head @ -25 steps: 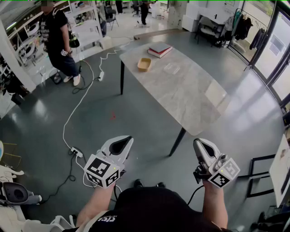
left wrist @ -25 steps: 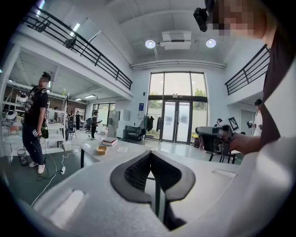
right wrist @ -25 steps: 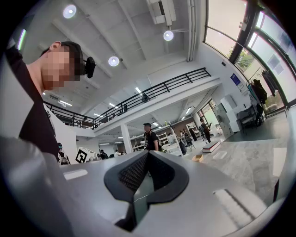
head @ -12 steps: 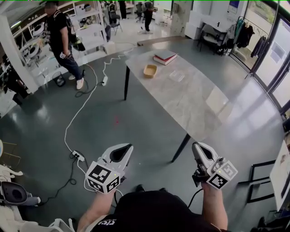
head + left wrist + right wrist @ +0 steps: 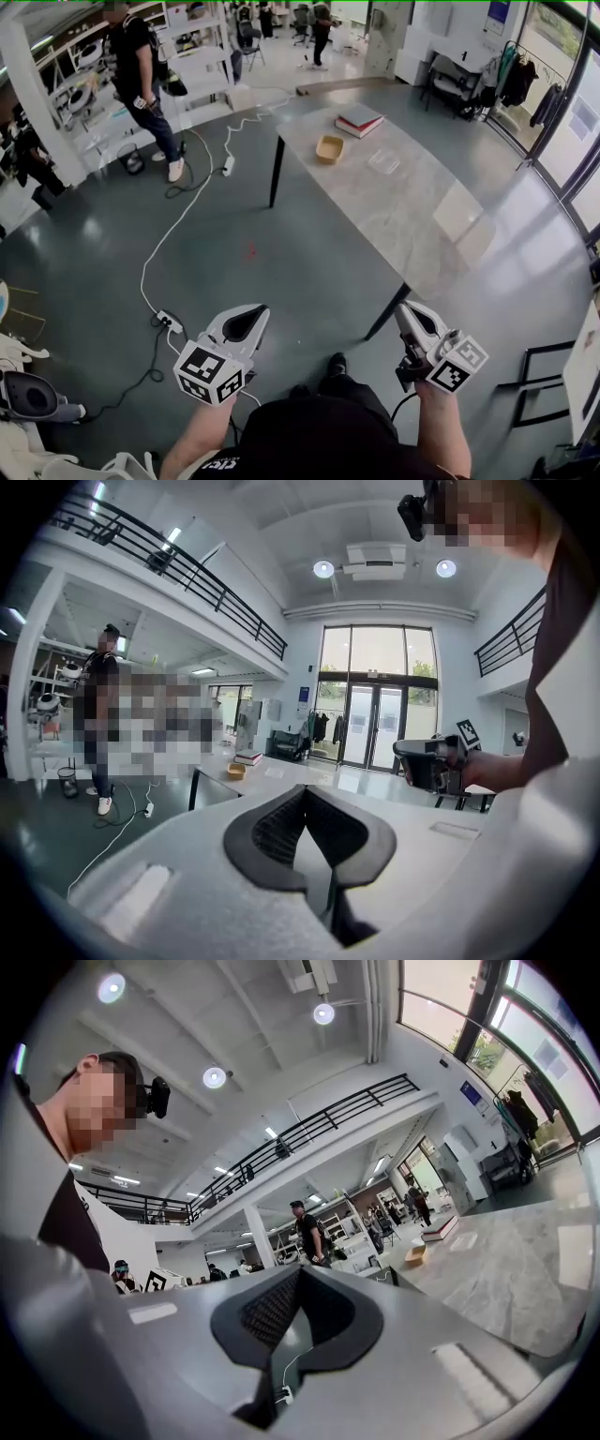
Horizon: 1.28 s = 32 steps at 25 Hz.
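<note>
Table (image 5: 403, 216): pale top, ahead of both grippers, near corner closest to right gripper (image 5: 406, 312), not touching. Yellow tray (image 5: 329, 148) + books (image 5: 360, 120) at far end, well apart. Approach stage, I'd judge; reaching them needs gap closed first. Left gripper (image 5: 255, 311) & right: jaw tips together, nothing between, held over floor (image 5: 281, 272).

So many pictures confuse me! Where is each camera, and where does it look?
Head view: on the person's head, looking down at table, left gripper, right gripper, forearms.
Left gripper view: on that gripper, facing table and glass doors; right gripper shows.
Right gripper view: on that gripper, tilted upward; person's head shows.
All share yellow tray, books.
</note>
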Each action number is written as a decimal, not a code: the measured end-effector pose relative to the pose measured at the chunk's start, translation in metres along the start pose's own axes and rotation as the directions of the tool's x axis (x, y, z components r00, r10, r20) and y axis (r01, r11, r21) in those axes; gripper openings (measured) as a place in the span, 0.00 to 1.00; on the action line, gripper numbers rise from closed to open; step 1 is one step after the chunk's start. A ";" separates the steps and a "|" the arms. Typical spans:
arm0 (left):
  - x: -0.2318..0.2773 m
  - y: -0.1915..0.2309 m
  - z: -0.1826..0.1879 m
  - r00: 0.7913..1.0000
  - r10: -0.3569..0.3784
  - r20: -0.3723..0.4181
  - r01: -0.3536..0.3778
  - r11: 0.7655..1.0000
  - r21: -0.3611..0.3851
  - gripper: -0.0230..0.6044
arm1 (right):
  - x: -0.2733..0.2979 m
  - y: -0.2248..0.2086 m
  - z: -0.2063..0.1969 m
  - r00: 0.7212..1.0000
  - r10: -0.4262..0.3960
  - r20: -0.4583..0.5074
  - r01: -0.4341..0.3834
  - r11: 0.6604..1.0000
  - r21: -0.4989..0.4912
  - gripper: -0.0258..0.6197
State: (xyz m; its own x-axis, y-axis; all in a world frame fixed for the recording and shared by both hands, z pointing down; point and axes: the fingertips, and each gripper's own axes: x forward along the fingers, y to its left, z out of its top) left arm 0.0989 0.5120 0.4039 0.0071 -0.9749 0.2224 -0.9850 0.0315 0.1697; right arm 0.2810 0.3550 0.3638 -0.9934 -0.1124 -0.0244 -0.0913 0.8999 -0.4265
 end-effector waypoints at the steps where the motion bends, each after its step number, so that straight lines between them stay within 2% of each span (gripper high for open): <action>1: 0.002 0.004 0.000 1.000 0.006 0.000 -0.006 1.000 -0.005 0.04 | 0.005 -0.003 0.000 1.000 0.006 -0.005 -0.006 1.000 0.003 0.04; 9: 0.045 0.048 0.010 0.999 0.044 0.003 -0.044 0.999 -0.026 0.04 | 0.064 -0.046 0.006 0.998 0.055 -0.014 -0.054 0.998 0.040 0.04; 19: 0.168 0.098 0.055 0.999 0.049 -0.014 -0.049 0.999 -0.009 0.04 | 0.145 -0.151 0.048 0.994 0.100 -0.032 -0.097 0.993 0.072 0.04; 24: 0.230 0.113 0.070 0.999 0.036 -0.022 -0.036 0.999 -0.019 0.04 | 0.167 -0.200 0.072 0.995 0.095 -0.035 -0.093 0.994 0.062 0.04; 32: 0.301 0.125 0.077 0.999 -0.016 -0.044 0.015 1.000 -0.018 0.04 | 0.181 -0.257 0.083 0.998 0.050 -0.047 -0.047 0.996 0.069 0.04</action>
State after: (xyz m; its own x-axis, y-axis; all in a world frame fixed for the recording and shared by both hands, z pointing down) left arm -0.0359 0.2051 0.4183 0.0306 -0.9646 0.2620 -0.9815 0.0206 0.1906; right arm 0.1308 0.0685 0.3938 -0.9989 -0.0471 -0.0036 -0.0394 0.8729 -0.4864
